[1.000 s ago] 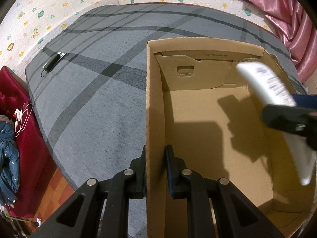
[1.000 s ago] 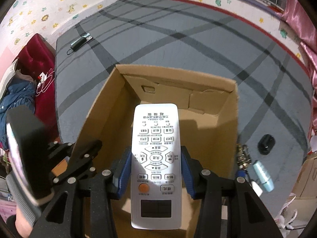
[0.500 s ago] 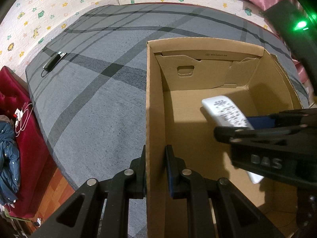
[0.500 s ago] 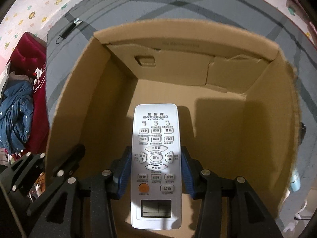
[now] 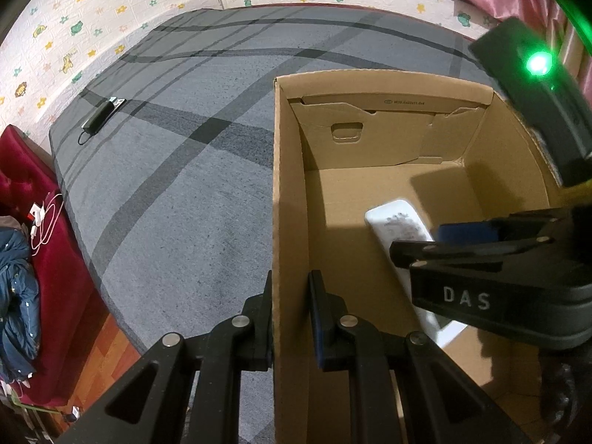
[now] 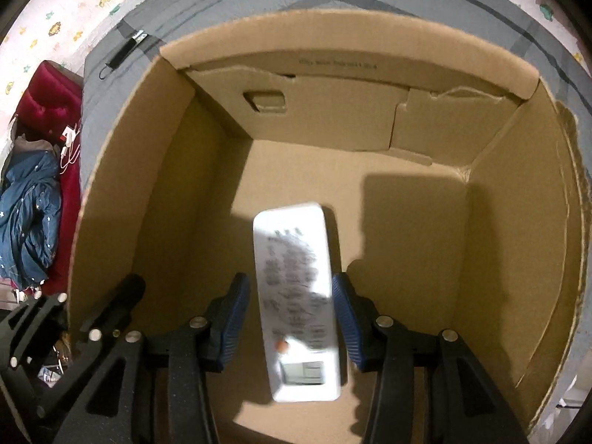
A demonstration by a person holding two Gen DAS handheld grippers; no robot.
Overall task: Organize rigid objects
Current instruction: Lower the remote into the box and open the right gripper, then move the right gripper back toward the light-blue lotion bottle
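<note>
Remote [image 6: 296, 296] is blurred, in mid-drop or just landing inside the box [image 5: 290, 185], between the right gripper [image 6: 290, 318] fingers, which are spread w/ gaps both sides. Left gripper [image 5: 290, 318] fingers pinch the box's left wall.

Risks: remote bounces or lands hard on the cardboard floor; if the left grip slips, the box could shift on the carpet [image 5: 166, 185].

white remote [image 6: 296, 296], brown cardboard box [image 5: 288, 222], grey striped carpet [image 5: 177, 185].
</note>
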